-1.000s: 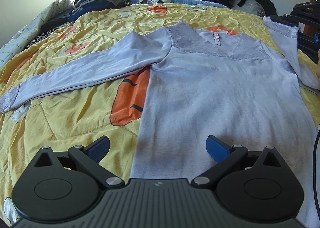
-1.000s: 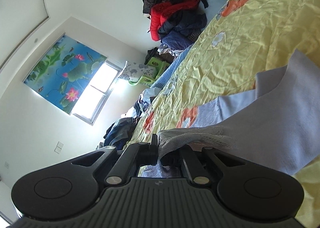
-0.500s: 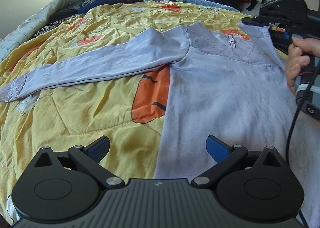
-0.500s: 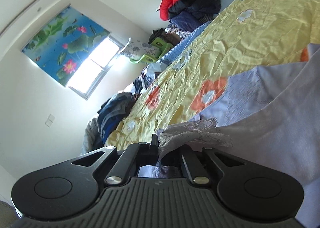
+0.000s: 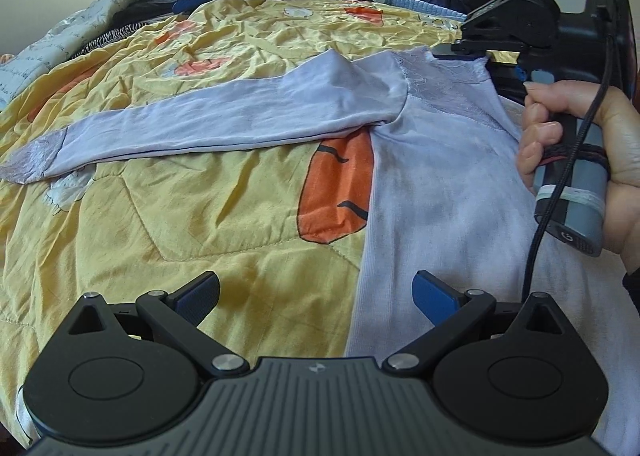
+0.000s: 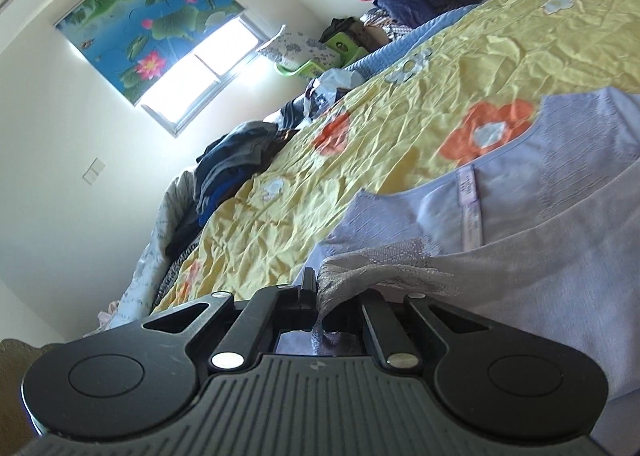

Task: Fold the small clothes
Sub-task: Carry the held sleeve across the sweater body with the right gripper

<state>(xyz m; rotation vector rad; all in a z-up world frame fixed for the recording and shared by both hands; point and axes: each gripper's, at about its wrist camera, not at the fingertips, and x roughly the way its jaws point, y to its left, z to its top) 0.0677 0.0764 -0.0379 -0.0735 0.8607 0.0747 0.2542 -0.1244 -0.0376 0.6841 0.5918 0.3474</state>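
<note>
- Folding's only just getting going: the lilac top [image 5: 440, 192] lies flat on the yellow quilt [image 5: 180, 216] of the bed, left sleeve [image 5: 224, 116] out sideways.
- Right hand-held gripper [image 6: 314, 298] is pinching the lacy cuff [image 6: 384, 270], lifted over the body.
- Left hand-held gripper [image 5: 316, 294] is spread wide, holding nothing.
- No boxes or baskets I can spot.

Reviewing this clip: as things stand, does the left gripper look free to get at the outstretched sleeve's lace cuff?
Probably yes. The left gripper is open and empty, and the cuff lies exposed on the quilt with nothing over it. The right gripper is busy at the far shoulder.
</note>
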